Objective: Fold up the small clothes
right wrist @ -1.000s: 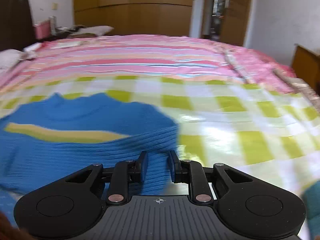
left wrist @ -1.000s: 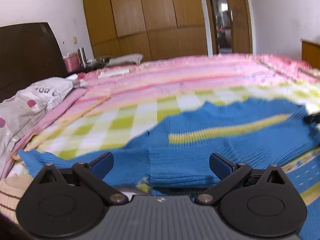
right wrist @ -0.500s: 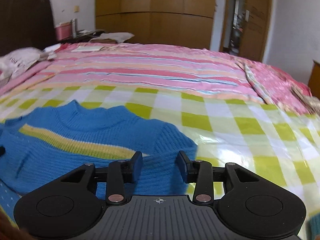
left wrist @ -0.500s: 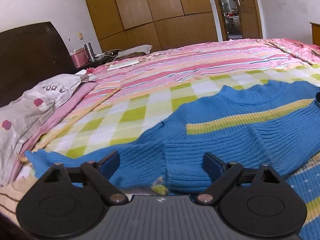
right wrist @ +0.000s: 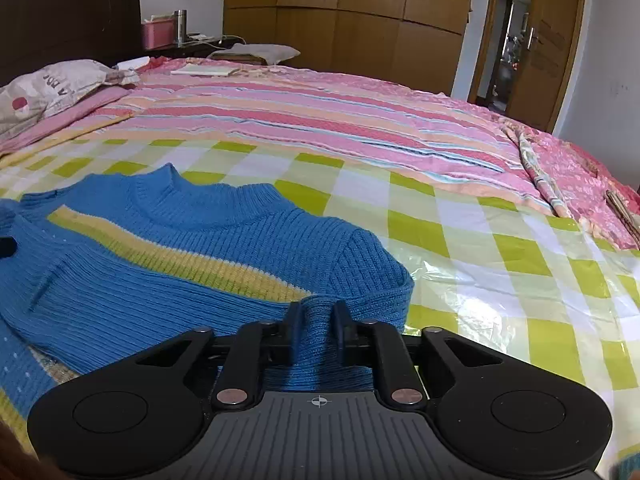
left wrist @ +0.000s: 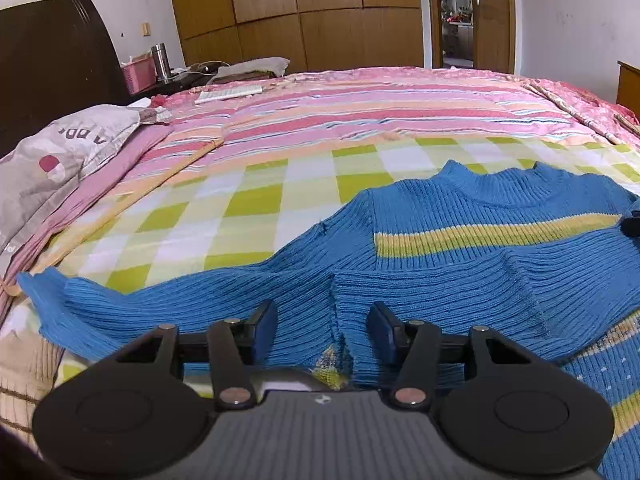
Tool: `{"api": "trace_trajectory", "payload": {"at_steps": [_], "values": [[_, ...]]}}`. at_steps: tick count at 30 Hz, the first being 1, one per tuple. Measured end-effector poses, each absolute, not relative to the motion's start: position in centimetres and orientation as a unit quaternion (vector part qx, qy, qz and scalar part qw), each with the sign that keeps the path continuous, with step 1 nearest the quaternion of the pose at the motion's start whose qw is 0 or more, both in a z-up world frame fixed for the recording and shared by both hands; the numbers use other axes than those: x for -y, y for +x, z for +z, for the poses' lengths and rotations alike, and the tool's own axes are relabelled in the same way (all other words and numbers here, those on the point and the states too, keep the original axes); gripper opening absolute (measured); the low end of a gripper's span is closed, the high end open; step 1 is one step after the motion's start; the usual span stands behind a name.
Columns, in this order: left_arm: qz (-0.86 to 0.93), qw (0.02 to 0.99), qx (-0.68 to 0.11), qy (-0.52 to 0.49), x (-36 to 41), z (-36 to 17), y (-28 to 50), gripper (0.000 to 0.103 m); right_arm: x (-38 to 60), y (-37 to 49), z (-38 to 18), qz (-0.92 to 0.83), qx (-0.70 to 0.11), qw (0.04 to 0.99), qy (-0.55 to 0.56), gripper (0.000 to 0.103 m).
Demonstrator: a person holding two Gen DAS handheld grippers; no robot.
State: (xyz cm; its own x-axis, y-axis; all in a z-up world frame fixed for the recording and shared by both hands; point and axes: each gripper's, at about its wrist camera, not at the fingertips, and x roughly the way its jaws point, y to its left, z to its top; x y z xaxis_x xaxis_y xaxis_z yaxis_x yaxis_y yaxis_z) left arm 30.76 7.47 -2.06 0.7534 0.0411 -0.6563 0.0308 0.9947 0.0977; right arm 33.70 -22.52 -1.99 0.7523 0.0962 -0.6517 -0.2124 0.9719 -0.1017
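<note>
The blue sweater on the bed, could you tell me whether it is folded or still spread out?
Partly folded: the blue sweater has one sleeve laid across its chest, the other sleeve stretched out sideways.

Left claw [left wrist: 323, 326]: matte black body, ribbed grey centre panel carrying a small white mark. Two round black housings at either side, each with a shallow circular recess. Black linkage arms run forward, pinned by silver rivets at base and smaller screws at tips. Fingers [left wrist: 262, 326] faced with blue pads.

Right claw [right wrist: 316, 322]: same build; crosshair mark printed on the ribbed panel, copper-toned rivets at linkage bases, fingers [right wrist: 294, 326] black along their visible edges.
</note>
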Motion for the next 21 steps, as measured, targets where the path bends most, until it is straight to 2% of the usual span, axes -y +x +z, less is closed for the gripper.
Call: {"api": "trace_trajectory", "payload": {"at_steps": [1,3,5,8,11,21], "values": [[-0.002,0.934,-0.353,0.051,-7.5,-2.1,30.8,0.052,22.6,33.7,-1.9,0.083,-0.342,0.933,-0.081,0.011],[-0.019,0.934,-0.354,0.045,-7.3,-2.0,30.9,0.032,23.0,33.6,-1.7,0.084,-0.341,0.933,-0.071,0.007],[-0.030,0.933,-0.356,0.043,-7.0,-1.8,31.0,0.020,23.4,33.5,-1.5,0.084,-0.340,0.935,-0.062,0.006],[-0.026,0.934,-0.350,0.060,-6.4,-1.5,31.4,0.013,24.1,33.4,-1.0,0.079,-0.335,0.938,-0.048,0.004],[-0.025,0.936,-0.345,0.055,-6.5,-1.0,32.0,0.010,24.4,33.4,-0.5,0.076,-0.330,0.940,-0.047,0.002],[-0.010,0.942,-0.329,0.066,-7.4,-0.3,33.4,0.009,24.5,34.3,-0.6,0.049,-0.331,0.941,-0.050,0.002]]}}
